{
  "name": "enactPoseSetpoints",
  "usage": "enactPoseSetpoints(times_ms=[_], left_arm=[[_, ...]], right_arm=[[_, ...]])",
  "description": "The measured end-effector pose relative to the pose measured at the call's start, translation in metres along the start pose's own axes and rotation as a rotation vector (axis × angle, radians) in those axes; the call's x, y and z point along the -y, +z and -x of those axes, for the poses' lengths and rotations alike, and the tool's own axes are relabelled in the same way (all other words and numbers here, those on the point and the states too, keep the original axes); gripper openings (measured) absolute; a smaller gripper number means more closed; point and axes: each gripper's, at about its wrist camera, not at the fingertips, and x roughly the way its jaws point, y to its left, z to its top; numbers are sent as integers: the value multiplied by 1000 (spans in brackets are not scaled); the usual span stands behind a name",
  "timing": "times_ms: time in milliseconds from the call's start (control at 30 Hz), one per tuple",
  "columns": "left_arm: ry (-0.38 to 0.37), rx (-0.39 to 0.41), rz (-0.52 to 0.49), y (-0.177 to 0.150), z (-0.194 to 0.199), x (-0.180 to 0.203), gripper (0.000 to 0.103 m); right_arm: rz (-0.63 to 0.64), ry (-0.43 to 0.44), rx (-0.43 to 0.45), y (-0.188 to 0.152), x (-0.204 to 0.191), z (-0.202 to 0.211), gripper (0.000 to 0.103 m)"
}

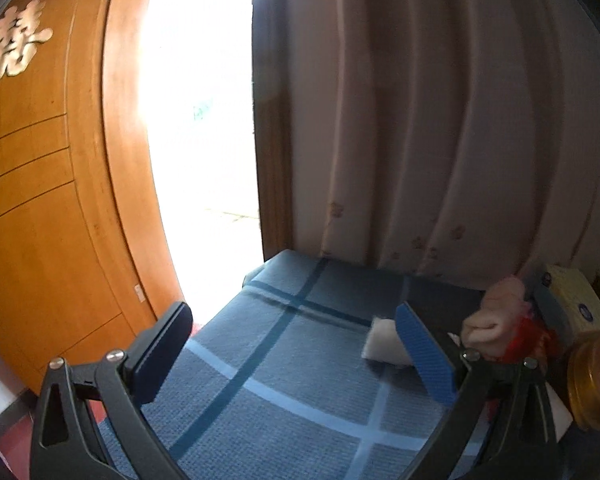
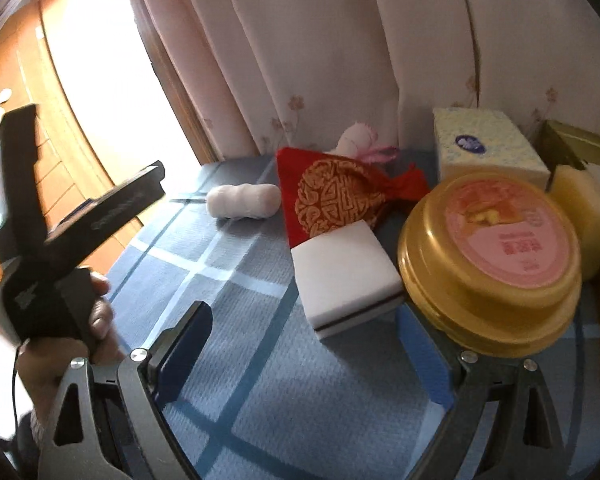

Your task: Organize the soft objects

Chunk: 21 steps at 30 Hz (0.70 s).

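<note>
Now both grippers, the left gripper (image 1: pixel 296 354) and right gripper (image 2: pixel 312 354), are hanging wide open, holding nothing, probably getting ready to grab the white roll (image 2: pixel 243 201) lying on the blue cloth (image 2: pixel 236 352) beside the red pouch (image 2: pixel 332 196).

Cloth roll (image 2: pixel 242 201) lies on bedspread (image 2: pixel 228 360), left of pouch (image 2: pixel 332 200). Sponge block (image 2: pixel 346 280) in front of pouch, tin (image 2: pixel 492 264) to its right. Tissue box (image 2: pixel 484 148) behind tin, curtain (image 2: pixel 320 52) at the back.
</note>
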Motion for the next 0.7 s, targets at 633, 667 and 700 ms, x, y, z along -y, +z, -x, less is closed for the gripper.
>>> enactPoseSetpoints(times_ms=[633,667,700], left_arm=[[84,-16,92,2,-4,-24,103],[85,-15,92,2,-4,-24,103],[85,-12,91,2,-3,-24,103]], right_arm=[[111,33,71,11,-31,-4,94],[100,25,62,11,-29,-5,94],[87,0,58,11,-26,-5,94]])
